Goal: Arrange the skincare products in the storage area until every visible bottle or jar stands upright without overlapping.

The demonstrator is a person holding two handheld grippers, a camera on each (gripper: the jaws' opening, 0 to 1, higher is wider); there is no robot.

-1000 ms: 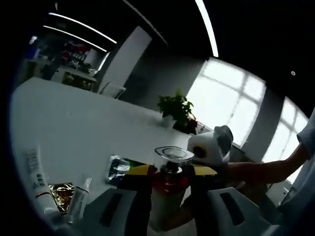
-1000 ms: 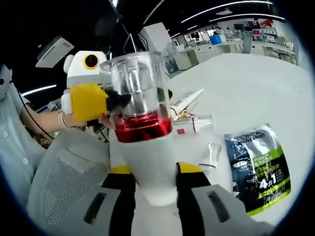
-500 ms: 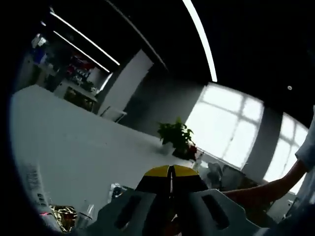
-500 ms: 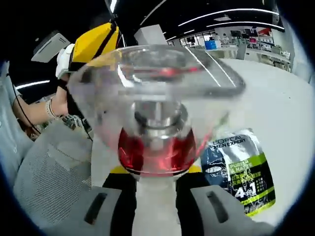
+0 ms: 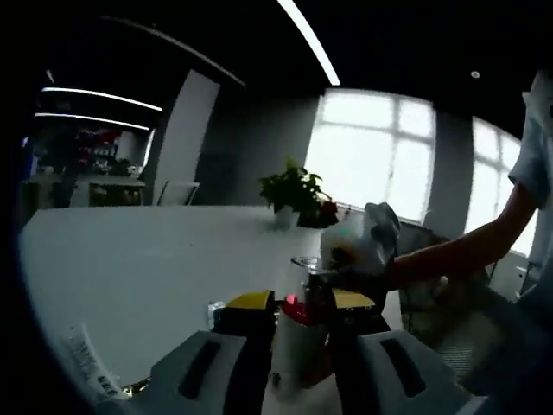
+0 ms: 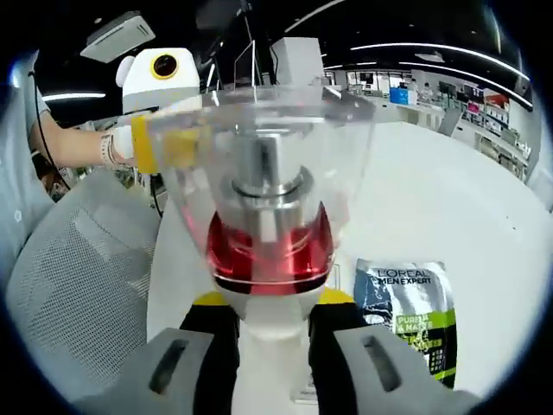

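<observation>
While the white table (image 6: 449, 190) lies well below, the right gripper (image 6: 272, 316) clamps the white pump bottle (image 6: 270, 259) by its body, raised near the lens. Setting it upright on bare table, left of the sachet (image 6: 410, 311), comes next. The left gripper (image 5: 298, 316) also closes on it.

A: The left gripper view is aimed low across the white table (image 5: 130, 259) toward the windows (image 5: 371, 147).

B: The right gripper view is pressed close to the bottle (image 6: 268, 225); probably the same bottle (image 5: 298, 337) is shared by both views.
</observation>
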